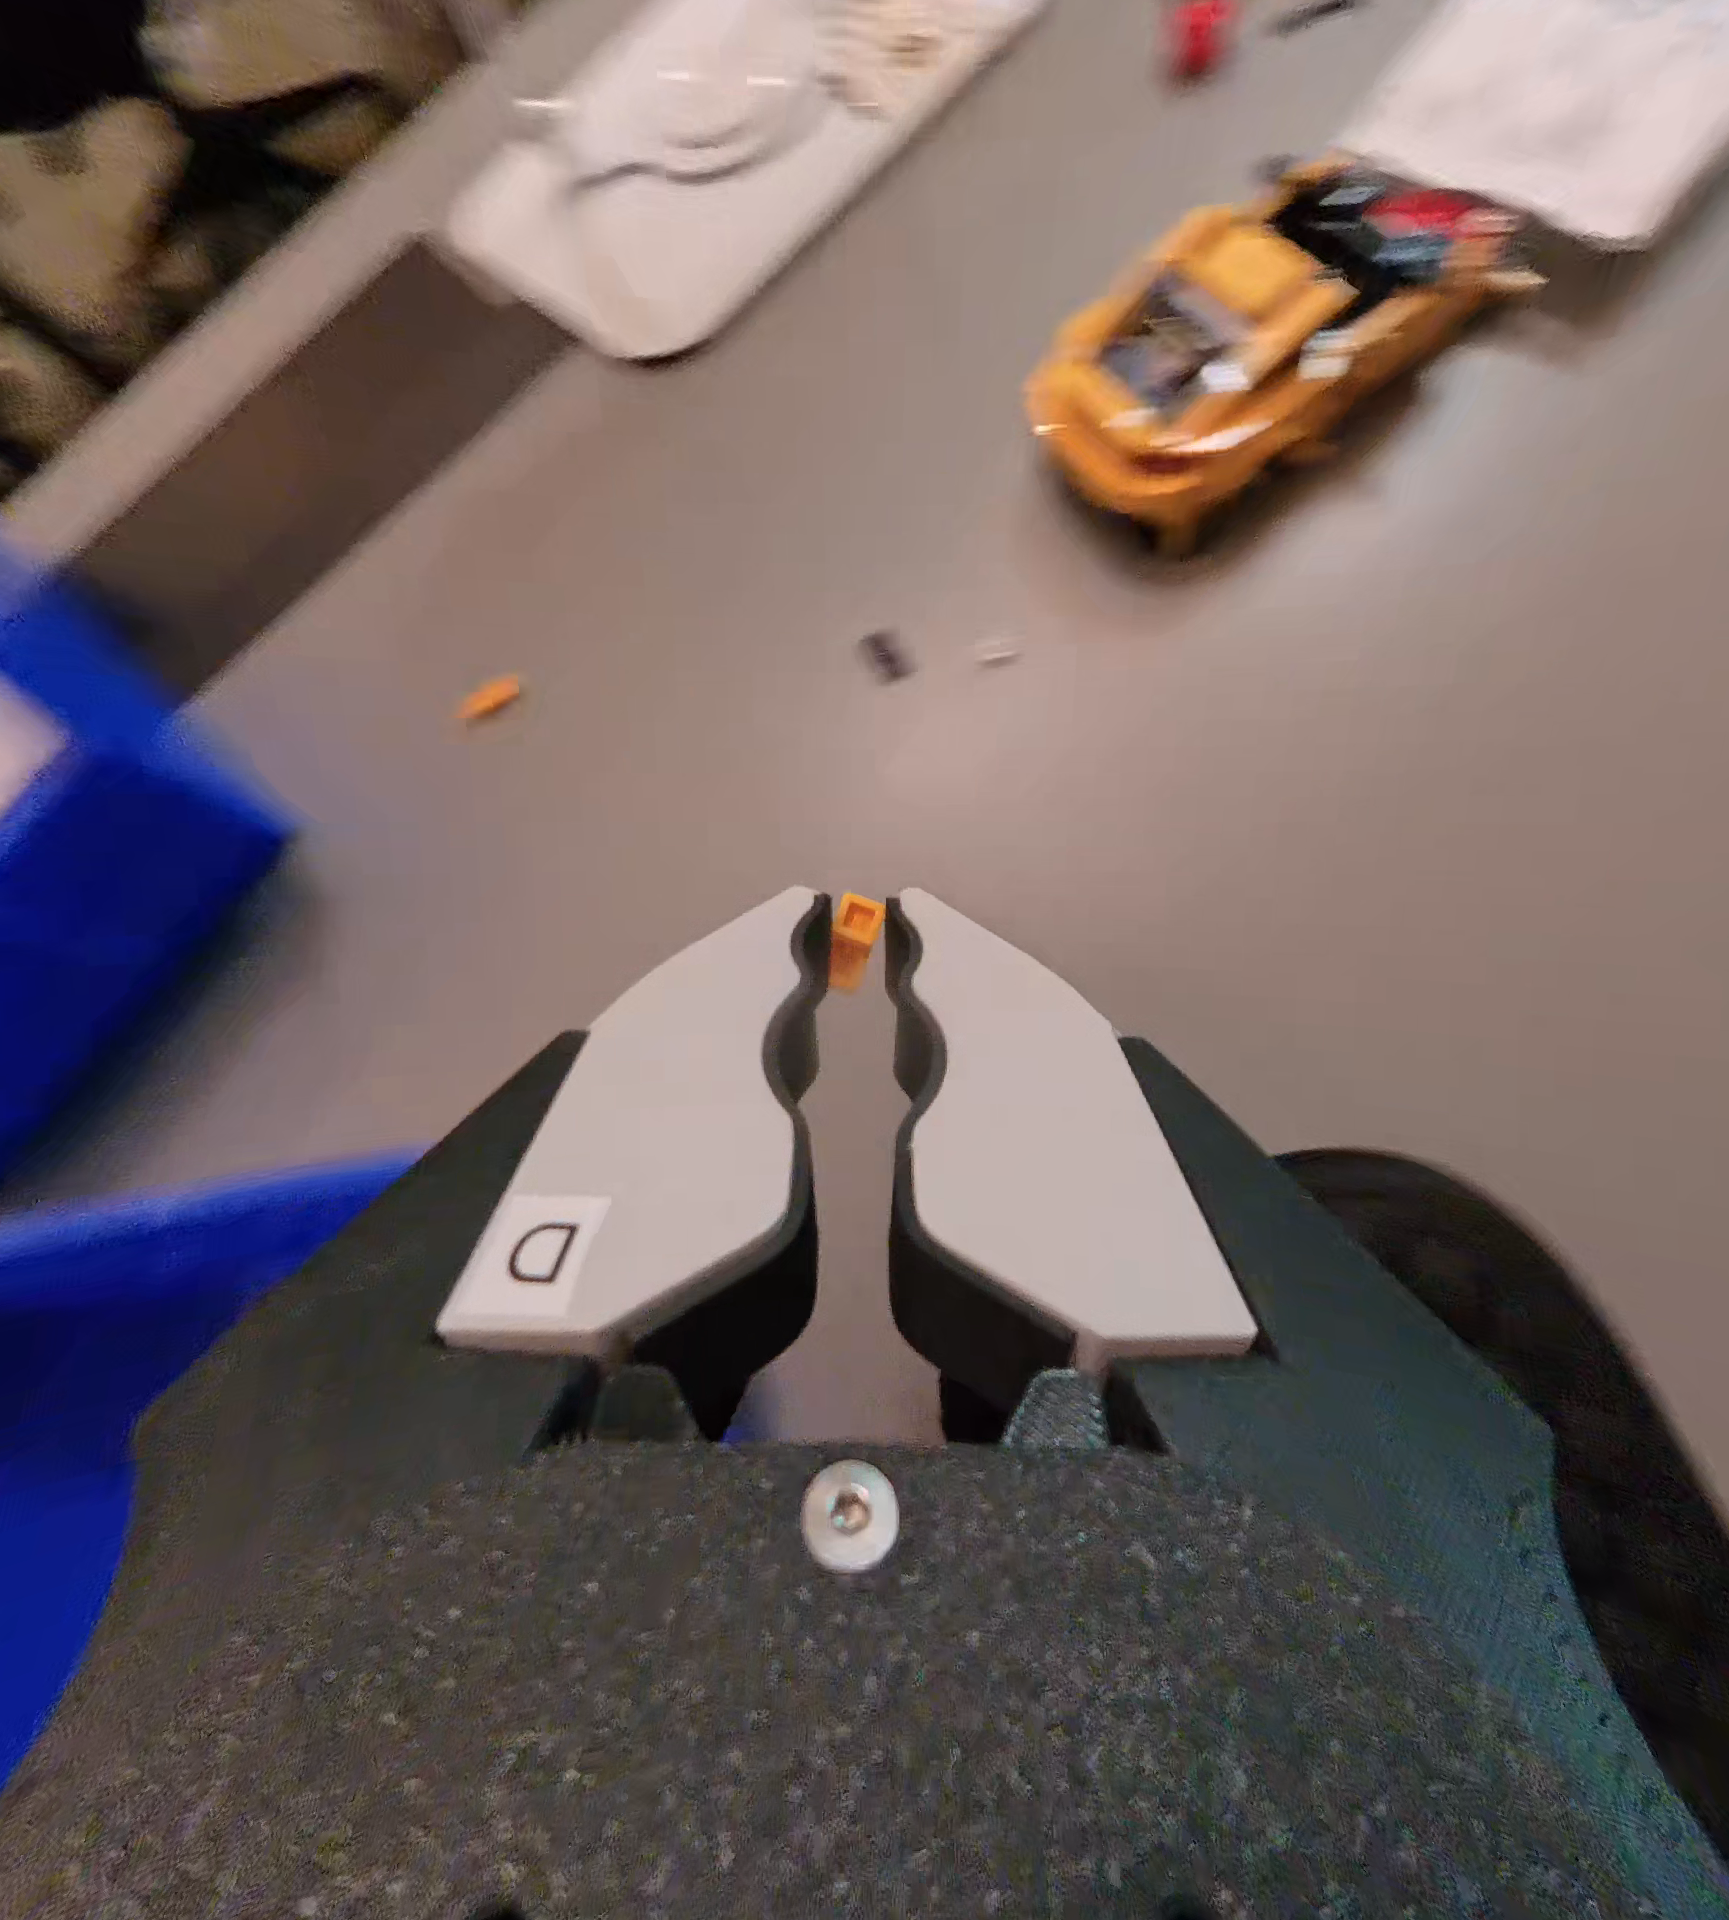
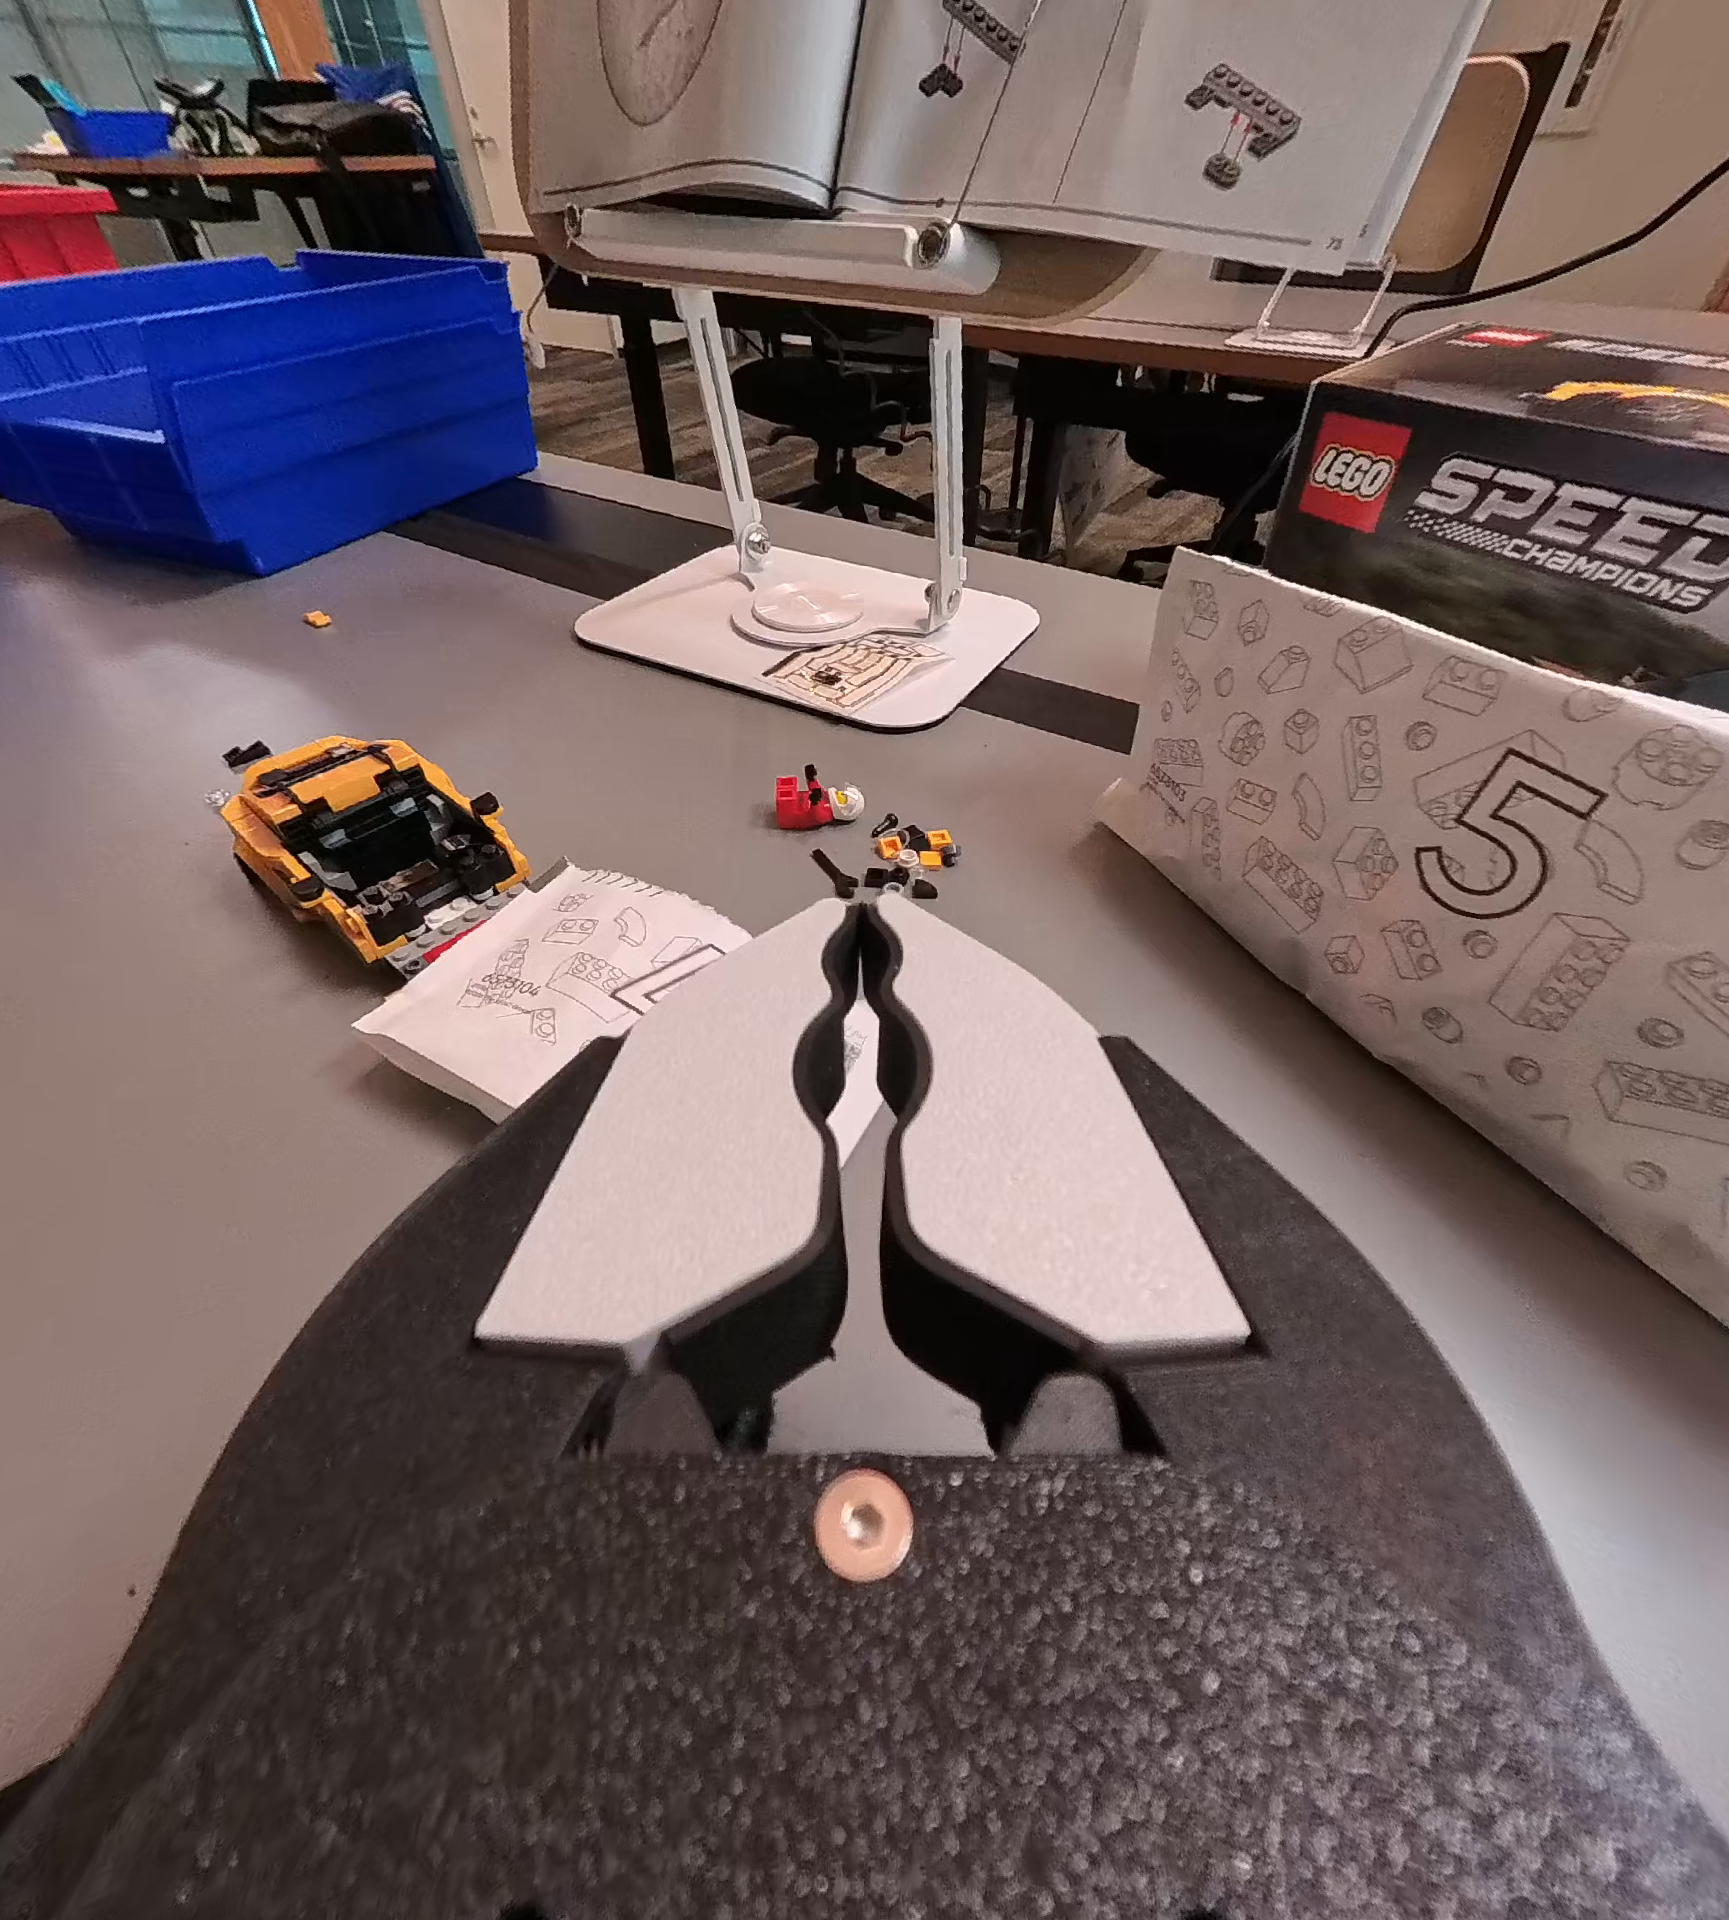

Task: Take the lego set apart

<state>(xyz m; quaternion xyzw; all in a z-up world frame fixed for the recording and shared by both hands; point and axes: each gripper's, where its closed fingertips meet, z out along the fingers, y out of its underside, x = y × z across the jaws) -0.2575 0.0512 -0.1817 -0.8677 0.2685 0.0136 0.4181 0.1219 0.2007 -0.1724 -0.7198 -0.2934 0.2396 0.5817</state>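
A partly stripped yellow and black lego car (image 1: 1255, 343) sits on the grey table (image 1: 1411, 831), also in the right wrist view (image 2: 372, 831). My left gripper (image 1: 857, 914) is shut on a small orange brick (image 1: 857, 935) at its tips, held above the table well short of the car. My right gripper (image 2: 862, 914) is shut and empty, hovering over the table to the right of the car. A small pile of loose black, orange and grey pieces (image 2: 907, 852) lies just beyond its tips, with a red piece and a minifigure head (image 2: 818, 802) behind.
Blue bins (image 2: 226, 405) stand at the far left, and one is blurred at the left in the left wrist view (image 1: 60, 831). A white book stand (image 2: 808, 623) holds an open manual. Numbered paper bags (image 2: 1525, 883) (image 2: 548, 977) and the set's box (image 2: 1566, 488) lie on the right. Stray pieces (image 1: 491, 698) (image 1: 886, 655) dot the table. To reach the minifigure head (image 2: 818, 802) in a straight line is about 20 cm for my right fingers, about 35 cm for my left.
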